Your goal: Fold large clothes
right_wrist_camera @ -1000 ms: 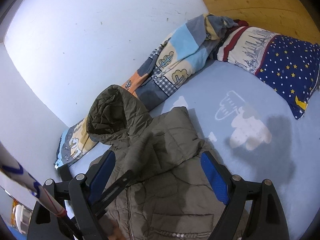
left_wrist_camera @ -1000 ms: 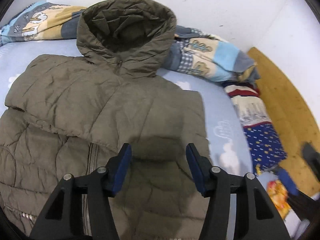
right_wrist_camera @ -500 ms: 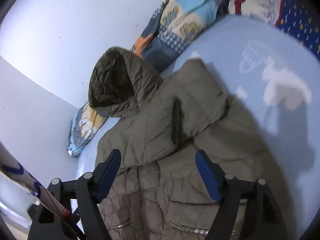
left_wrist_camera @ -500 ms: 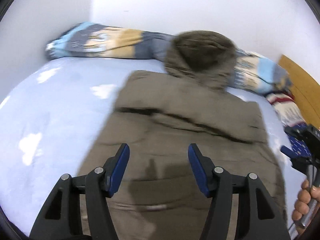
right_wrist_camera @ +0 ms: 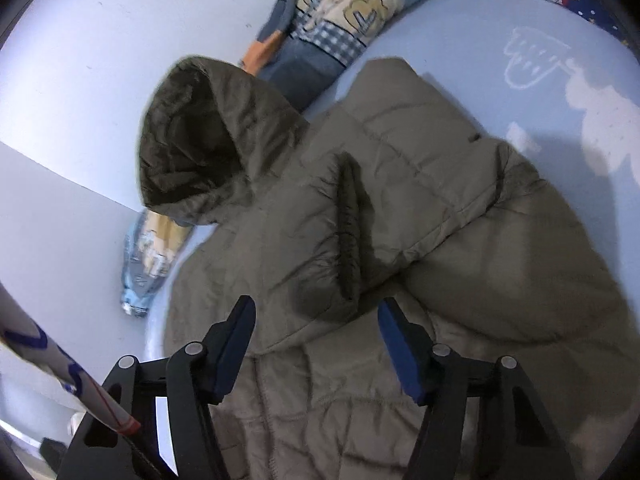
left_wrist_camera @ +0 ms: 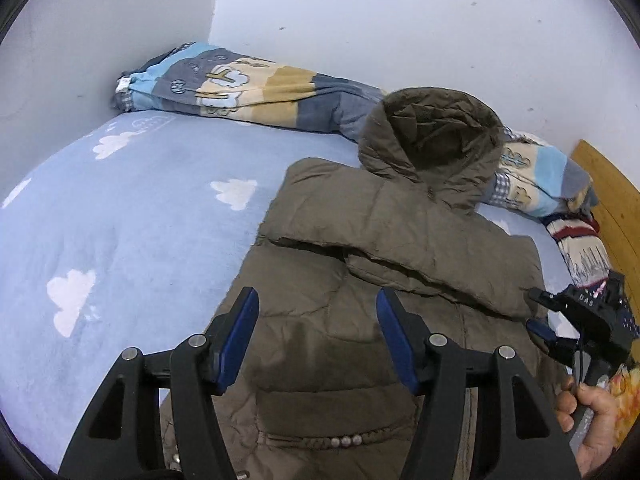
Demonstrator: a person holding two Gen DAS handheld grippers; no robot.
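An olive-brown hooded puffer jacket [left_wrist_camera: 360, 248] lies front up on the blue bed sheet [left_wrist_camera: 120, 220], both sleeves folded across its chest. Its hood [left_wrist_camera: 432, 140] rests against the quilt by the wall. My left gripper [left_wrist_camera: 316, 294] hovers open over the jacket's lower front, with nothing between its blue pads. My right gripper [right_wrist_camera: 316, 302] hangs low over the jacket [right_wrist_camera: 440, 240]. Its jaws are closing, with the folded sleeve's cuff [right_wrist_camera: 348, 232] just ahead of them and untouched. The left wrist view shows the right gripper [left_wrist_camera: 538, 312] at the jacket's right edge, held by a hand [left_wrist_camera: 592, 412].
A rolled patchwork quilt [left_wrist_camera: 248, 88] lies along the white wall behind the hood. A striped and star-print pillow [left_wrist_camera: 580, 248] and a wooden headboard [left_wrist_camera: 612, 200] stand at the right. Cloud-print sheet spreads to the jacket's left. A white pole with blue marks [right_wrist_camera: 60, 364] crosses the right wrist view's lower left.
The left gripper has swung left across the jacket and now looks over its lower front. The right gripper has sunk closer to the jacket and its jaws have narrowed.
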